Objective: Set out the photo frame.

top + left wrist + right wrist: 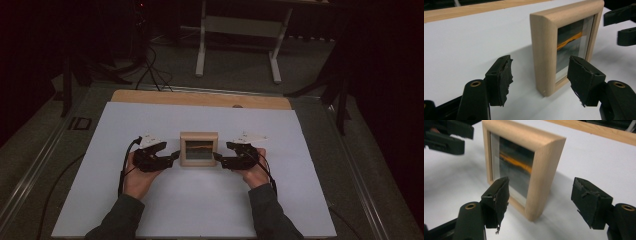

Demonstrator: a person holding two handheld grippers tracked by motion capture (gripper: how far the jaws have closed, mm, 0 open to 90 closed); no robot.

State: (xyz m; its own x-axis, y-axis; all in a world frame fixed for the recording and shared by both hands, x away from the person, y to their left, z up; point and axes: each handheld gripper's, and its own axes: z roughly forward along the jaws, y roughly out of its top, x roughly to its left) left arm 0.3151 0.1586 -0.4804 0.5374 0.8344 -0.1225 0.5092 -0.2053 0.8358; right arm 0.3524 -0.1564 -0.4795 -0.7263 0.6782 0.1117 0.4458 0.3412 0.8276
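A small light-wood picture frame (198,148) stands upright on the white sheet, its glass showing a dark picture with an orange streak. My left gripper (172,155) sits just left of it, jaws open. In the left gripper view the frame's (549,47) near edge stands between and beyond the black pads (499,80), which do not touch it. My right gripper (218,157) sits just right of the frame, also open. In the right gripper view the frame's (541,175) corner lies between the separated pads (496,200), untouched.
The white sheet (150,210) covers a wooden board whose bare strip (200,98) runs along the far side. Cables trail from both grippers. A white table stand (237,30) rises on the floor beyond, with dark floor around the board.
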